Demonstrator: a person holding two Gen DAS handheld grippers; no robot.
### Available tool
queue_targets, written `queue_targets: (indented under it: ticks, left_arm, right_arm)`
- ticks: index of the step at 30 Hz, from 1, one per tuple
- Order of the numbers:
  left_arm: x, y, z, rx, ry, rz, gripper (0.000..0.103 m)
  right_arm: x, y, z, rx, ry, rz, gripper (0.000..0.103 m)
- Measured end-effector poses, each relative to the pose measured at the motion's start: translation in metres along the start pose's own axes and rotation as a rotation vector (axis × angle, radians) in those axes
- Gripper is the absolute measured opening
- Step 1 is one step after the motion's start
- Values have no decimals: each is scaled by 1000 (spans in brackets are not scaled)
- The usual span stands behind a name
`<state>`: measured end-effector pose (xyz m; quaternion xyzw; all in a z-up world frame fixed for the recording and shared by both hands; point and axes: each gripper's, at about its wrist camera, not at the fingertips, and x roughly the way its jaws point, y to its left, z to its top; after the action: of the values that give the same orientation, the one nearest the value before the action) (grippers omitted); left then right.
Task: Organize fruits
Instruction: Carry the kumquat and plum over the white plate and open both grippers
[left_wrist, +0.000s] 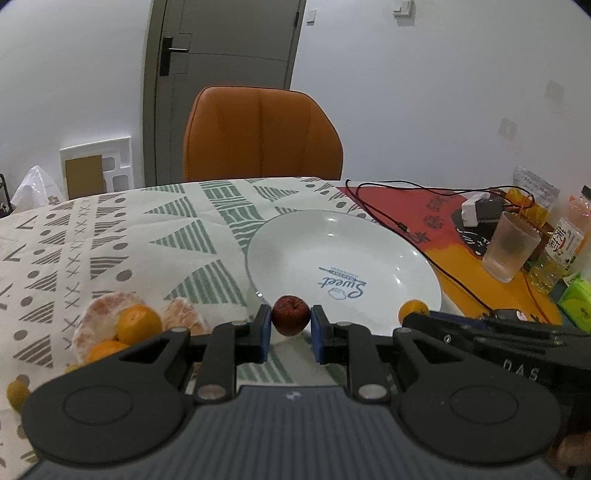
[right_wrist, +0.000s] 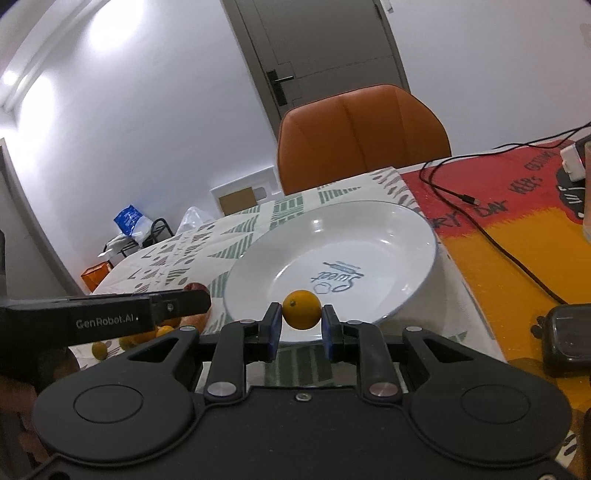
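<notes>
Two hand-held claws hang side by side at the near rim of a white plate on a cloth-covered worktop, each with fruit between its blue pads. The left claw is pinching a small dark-red apple, held just short of the plate's near edge; the right claw is pinching a small orange over that same near rim, and its black body reaches in from the right of the left claw. The plate, bare apart from blue lettering reading "Sweet", lies straight ahead of both claws with nothing between them and it. Left of the left claw and a little behind its tips sits a loose heap of oranges and peeled citrus pieces on the patterned cloth. Ahead and to the right, beyond the plate, a black cable trails over a red and orange mat, near a frosted glass, a bottle and a white charger. A dark smartwatch lies close beside the right claw on its right. An orange chair stands at the worktop's far side, before a grey door. Both claws are held low and roughly level, pointing forward across the plate; the right-wrist view is tilted.
</notes>
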<state>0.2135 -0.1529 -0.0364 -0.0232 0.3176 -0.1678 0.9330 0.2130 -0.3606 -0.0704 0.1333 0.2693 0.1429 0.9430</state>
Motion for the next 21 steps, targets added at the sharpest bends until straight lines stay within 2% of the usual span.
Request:
queue_targets:
  ticks: [4, 8, 13, 21]
  left_arm:
    - [7, -7, 4, 14, -2, -9, 21]
    - [14, -13, 7, 23, 2, -17, 21]
    - [22, -20, 8, 34, 10, -22, 21]
    - [19, -15, 7, 18, 7, 10, 23]
  right_arm:
    - [1, -5, 0, 16, -4, -6, 21]
    - [-3, -11, 1, 27, -29, -17, 28]
    - [-10, -16, -1, 49, -40, -33, 28]
    - [-12, -17, -4, 60, -32, -34, 32]
